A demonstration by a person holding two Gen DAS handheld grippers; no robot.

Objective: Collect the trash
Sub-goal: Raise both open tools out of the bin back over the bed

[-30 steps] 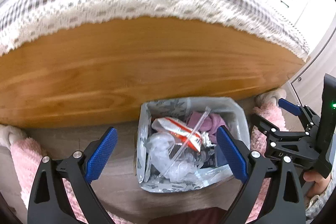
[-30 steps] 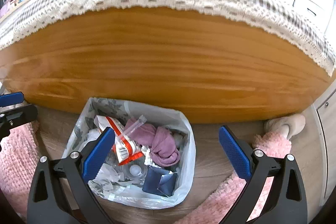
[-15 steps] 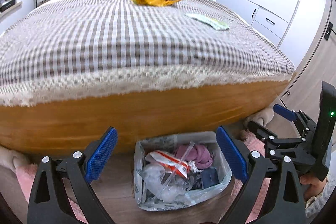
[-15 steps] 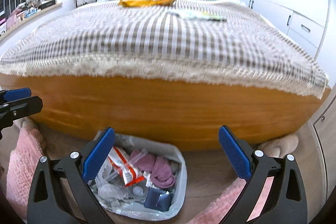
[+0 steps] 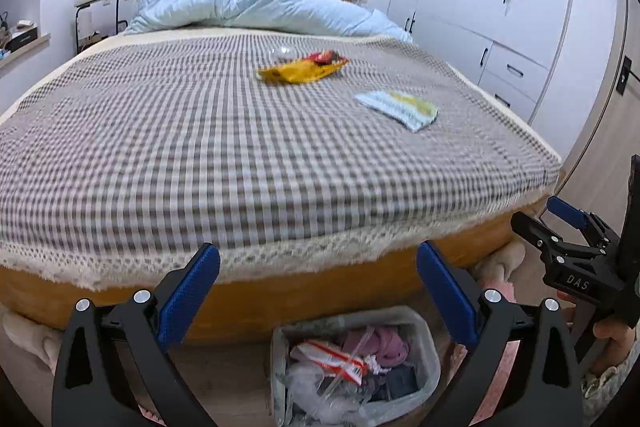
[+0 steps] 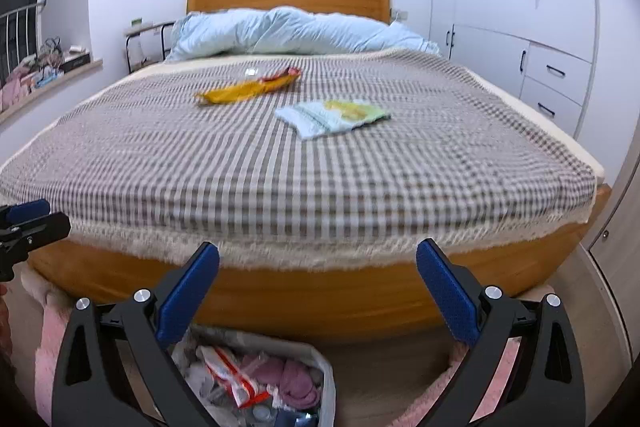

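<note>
**Two open grippers facing the bed, trash on the cover and in the bin**

Both of my grippers are spread wide with nothing between the blue pads. My left gripper (image 5: pixel 318 291) fills the bottom of the left wrist view, and my right gripper (image 6: pixel 318 291) fills the bottom of the right wrist view; the right one also shows at the right edge of the left view, with fingers wrapped round its handle.

I see the bed (image 5: pixel 248 291) across the middle of each frame, under a grey checked cover (image 5: pixel 200 147) with a lace edge. On it, upper centre of the left view, lies a yellow and red snack wrapper (image 5: pixel 302 69), with a small clear piece (image 5: pixel 282 53) just behind it that is too blurred to name. Right of centre lies a pale green and white packet (image 5: pixel 398 109), apart from the wrapper. Both rest flat on the cover.

At the bottom centre of the left view a lined bin (image 5: pixel 430 355) stands on the floor against the wooden bed frame, holding a red and white wrapper, clear plastic and purple cloth. A pale blue duvet (image 5: pixel 256 7) is bunched at the headboard.
</note>
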